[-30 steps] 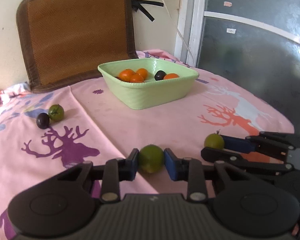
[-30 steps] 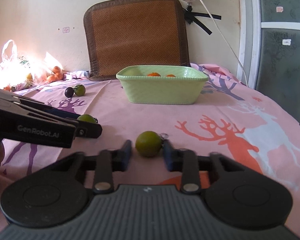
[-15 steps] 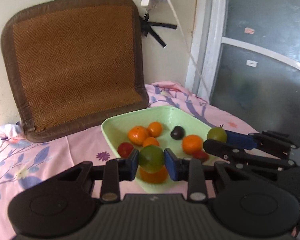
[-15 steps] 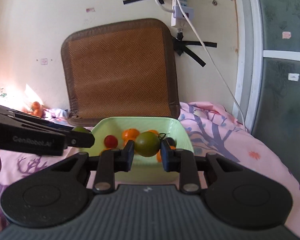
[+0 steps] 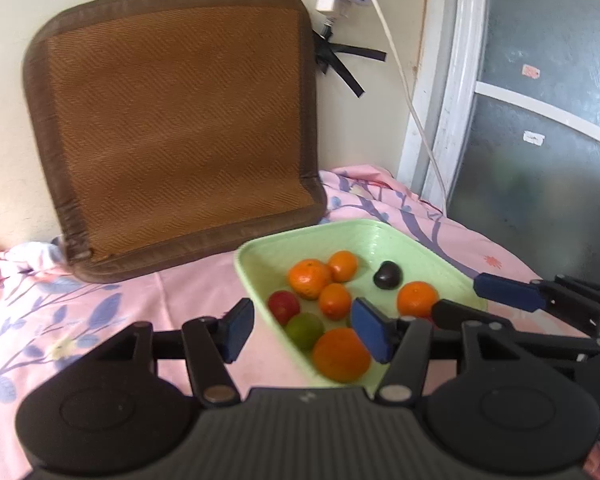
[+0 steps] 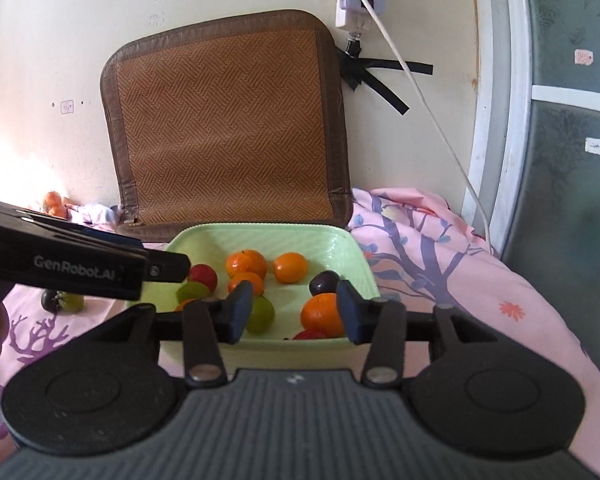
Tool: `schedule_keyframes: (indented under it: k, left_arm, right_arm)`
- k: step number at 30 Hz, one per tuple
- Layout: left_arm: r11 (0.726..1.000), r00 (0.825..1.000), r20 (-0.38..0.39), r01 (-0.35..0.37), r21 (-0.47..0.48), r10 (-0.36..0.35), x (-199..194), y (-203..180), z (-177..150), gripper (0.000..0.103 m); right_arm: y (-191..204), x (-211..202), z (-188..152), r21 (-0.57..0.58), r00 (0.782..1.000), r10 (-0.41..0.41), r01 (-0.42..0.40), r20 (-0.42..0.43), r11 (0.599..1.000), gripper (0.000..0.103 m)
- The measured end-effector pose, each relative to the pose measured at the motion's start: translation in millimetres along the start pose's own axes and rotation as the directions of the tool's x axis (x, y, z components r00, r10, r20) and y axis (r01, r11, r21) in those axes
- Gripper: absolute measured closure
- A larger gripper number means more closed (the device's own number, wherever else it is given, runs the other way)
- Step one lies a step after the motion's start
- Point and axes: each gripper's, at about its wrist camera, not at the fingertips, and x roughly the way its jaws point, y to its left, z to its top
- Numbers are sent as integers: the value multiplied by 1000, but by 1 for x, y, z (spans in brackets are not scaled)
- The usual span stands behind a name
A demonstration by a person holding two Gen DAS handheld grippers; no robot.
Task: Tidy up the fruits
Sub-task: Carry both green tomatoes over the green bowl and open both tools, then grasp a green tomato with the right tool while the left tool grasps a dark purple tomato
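Observation:
A light green bowl (image 5: 242, 258) (image 6: 364, 256) on the pink cloth holds several oranges, red tomatoes and a dark plum (image 5: 387, 275). My left gripper (image 5: 303, 332) hangs over the bowl's near left corner, its jaws opening. A green fruit (image 5: 305, 330) lies in the bowl below them, free of the pads. My right gripper (image 6: 294, 314) is over the bowl's near edge, jaws also opening. A second green fruit (image 6: 261, 314) rests in the bowl by its left pad, not gripped. The first green fruit (image 6: 194, 292) lies further left. Each gripper appears in the other's view, the right gripper (image 5: 476, 304) and the left gripper (image 6: 156, 256).
A dark plum and a green fruit (image 6: 70, 301) lie together on the cloth left of the bowl. A brown woven mat (image 6: 228, 120) leans on the wall behind. A power strip with a white cable (image 6: 400, 52) hangs above, and a glass door (image 6: 572, 120) is at the right. More oranges (image 6: 54, 202) sit at the far left.
Both grippers rose from the cloth and moved over the bowl, each shut on a green fruit. Both have since opened, and the two fruits now lie in the bowl.

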Motion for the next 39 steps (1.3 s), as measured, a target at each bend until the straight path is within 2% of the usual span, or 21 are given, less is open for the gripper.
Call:
schedule_keyframes:
  k: [8,14,17,20,21,22,28,32,35,36,39]
  left_arm:
    - [991,991,44,-125,-53,127,-44,51,-17,48]
    - [977,982,32,-183,-113,188,-59,92,-33,48]
    - [968,979,24,-194,-158,200,-64,115,-42,48]
    - [969,983,27,-175,-175,182,-67,129,-46,48]
    - [971,985,26,-164,-172,171,-66,131,-47,48]
    - [974,987,23,-156,-162,162,-65,130,-47,48]
    - [991,995,-36,-96,-89,94,-43,117,-57,48]
    - [995,995,-49,-89,-34,87,-35,108,-66,49]
    - [997,995,-61,-79,-19,78,-29,106,-67,50]
    - [997,995,-71,-71,-16,69,-27,106,-67,54]
    - [999,995,-90,-46,-20,44,-22,107,-66,77]
  right_arm:
    - [37,-21,7,0,997,61,-61,49,998,54]
    - [79,-23,8,-34,991,128,-127,48,991,55]
    - [97,-18,4,-67,989,146,-144,21,987,62]
    - [110,-10,0,-98,987,158,-159,-15,982,67]
    - [115,-7,-1,-107,987,161,-163,-28,981,76]
    - [118,-3,-2,-116,986,162,-166,-41,979,80]
    - [129,19,2,-108,976,197,-207,-94,972,80]
    - [127,33,9,-43,968,218,-224,-121,974,79]
    - [120,44,18,35,951,271,-268,-150,963,78]
    - [119,48,20,55,944,288,-282,-159,958,78]
    - [119,61,26,100,926,325,-311,-190,945,78]
